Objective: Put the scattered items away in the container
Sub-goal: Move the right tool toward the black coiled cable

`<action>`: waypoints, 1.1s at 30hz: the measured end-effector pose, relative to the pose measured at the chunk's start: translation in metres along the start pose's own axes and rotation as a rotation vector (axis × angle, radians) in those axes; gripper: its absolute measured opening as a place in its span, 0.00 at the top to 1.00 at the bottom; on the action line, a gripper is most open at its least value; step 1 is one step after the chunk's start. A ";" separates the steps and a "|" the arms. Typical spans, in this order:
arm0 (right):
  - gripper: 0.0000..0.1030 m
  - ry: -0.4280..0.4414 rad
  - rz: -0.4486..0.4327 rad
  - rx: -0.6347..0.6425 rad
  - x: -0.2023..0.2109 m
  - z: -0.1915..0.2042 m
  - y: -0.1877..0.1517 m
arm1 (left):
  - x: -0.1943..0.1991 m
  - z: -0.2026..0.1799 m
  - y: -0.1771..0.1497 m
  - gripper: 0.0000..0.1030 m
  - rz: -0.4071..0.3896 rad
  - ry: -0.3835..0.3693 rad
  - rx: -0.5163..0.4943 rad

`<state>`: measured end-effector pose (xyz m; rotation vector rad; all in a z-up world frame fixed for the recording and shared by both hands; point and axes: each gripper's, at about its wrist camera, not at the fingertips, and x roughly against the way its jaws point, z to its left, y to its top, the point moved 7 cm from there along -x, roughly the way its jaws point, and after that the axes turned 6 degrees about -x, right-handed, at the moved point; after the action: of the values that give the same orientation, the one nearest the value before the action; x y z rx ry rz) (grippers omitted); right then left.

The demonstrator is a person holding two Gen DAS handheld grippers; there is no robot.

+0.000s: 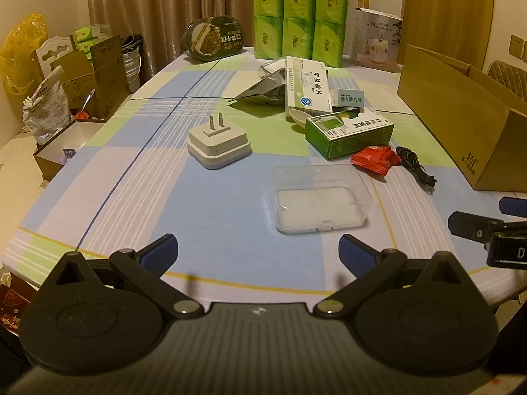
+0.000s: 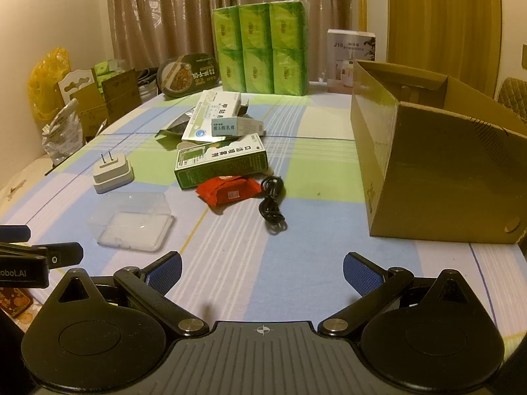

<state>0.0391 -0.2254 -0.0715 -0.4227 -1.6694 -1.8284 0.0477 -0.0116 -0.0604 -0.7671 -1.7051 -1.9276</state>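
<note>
Both my grippers gape empty; the black cable (image 2: pixel 271 205) lies ahead of my right gripper (image 2: pixel 262 275), its length seemingly pointing away.

Tissue packs (image 1: pixel 300 16), curtains (image 2: pixel 197 10)

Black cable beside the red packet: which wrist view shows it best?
The right wrist view. There the black cable lies near the middle of the picture, its coiled loops easy to make out on the tablecloth. In the left wrist view the cable sits far to the right, stretched by the fisheye and harder to read.
</note>
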 end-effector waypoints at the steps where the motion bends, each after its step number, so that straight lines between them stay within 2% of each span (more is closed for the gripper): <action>1: 0.02 0.000 0.001 0.002 0.000 0.000 0.000 | 0.000 0.000 0.000 0.01 0.000 0.000 0.000; 9: 0.02 -0.014 -0.009 0.000 -0.004 0.000 0.004 | 0.000 0.000 -0.001 0.01 0.001 0.000 0.002; 13: 0.02 0.007 0.007 -0.010 -0.007 0.000 0.005 | -0.001 0.000 -0.002 0.01 0.005 -0.002 0.005; 26: 0.02 0.031 0.018 0.074 -0.008 0.012 0.007 | -0.003 -0.001 -0.003 0.01 0.010 -0.007 0.000; 33: 0.02 0.030 0.011 0.078 -0.009 0.012 0.008 | -0.002 -0.002 -0.004 0.01 0.011 -0.008 -0.007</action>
<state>0.0492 -0.2118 -0.0691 -0.3690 -1.7080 -1.7468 0.0468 -0.0133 -0.0650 -0.7865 -1.6960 -1.9263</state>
